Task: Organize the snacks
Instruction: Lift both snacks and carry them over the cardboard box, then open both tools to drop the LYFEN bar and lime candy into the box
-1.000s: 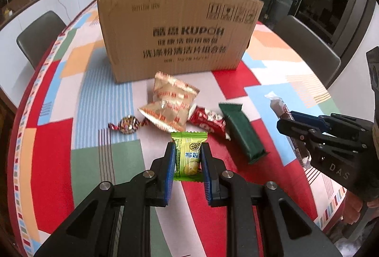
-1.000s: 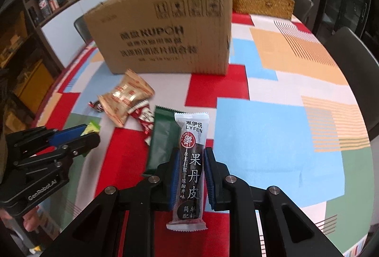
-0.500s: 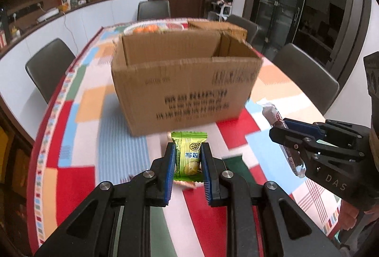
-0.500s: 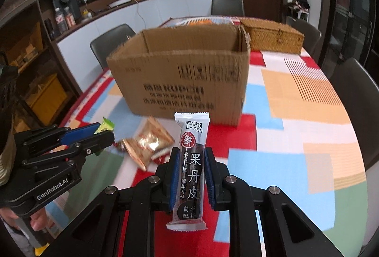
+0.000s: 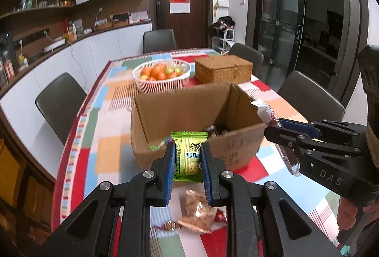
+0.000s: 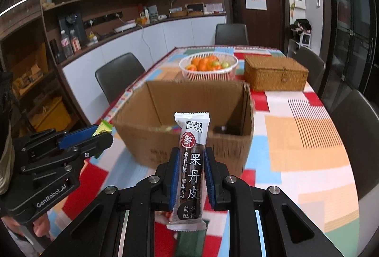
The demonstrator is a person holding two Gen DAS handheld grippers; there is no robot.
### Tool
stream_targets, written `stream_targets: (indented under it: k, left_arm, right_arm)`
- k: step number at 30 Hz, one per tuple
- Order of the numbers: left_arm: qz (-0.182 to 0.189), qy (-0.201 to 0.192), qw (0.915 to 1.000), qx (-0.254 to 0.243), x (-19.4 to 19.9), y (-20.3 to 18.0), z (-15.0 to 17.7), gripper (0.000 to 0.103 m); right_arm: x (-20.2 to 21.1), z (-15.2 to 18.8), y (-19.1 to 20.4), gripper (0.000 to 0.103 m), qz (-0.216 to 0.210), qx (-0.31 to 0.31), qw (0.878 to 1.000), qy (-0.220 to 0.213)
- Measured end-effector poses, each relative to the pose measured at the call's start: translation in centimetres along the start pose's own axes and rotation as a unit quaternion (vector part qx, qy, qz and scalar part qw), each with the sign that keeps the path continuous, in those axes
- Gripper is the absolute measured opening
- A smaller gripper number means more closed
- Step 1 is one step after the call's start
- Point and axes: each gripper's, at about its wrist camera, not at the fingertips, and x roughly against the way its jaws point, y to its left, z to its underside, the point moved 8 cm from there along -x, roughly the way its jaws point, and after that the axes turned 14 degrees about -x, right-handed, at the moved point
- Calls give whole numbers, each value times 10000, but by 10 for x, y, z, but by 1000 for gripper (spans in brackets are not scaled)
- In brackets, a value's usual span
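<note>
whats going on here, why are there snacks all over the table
A person is sorting snacks into an open cardboard box with a handheld claw in each hand. The left claw is shut on a green snack packet, and the right claw is shut on a long dark fruit-leather bar. Both are held up in front of the box, not yet over it. A few wrappers already lie inside, and a gold packet and a small candy are on the table.

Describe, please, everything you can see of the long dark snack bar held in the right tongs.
The snack bar is a slim glossy wrapper, dark brown with a white crimped top, a red round emblem, "LYFEN" and white Chinese characters. It stands upright, clamped at mid-length between the blue pads of the right tongs, with the open cardboard box behind it.
</note>
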Motion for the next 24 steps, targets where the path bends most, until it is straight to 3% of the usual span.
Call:
stream_targets:
  k: [11,24]
  left_arm:
    - [3,-62,10000,37,-22,23,-41,22]
    - [285,486,9978,351,-79,43,-46,22]
  right_arm:
    - [-18,-49,8,21,-96,27,9999,-98]
    - [-69,-75,9,21,42,81,9997,221]
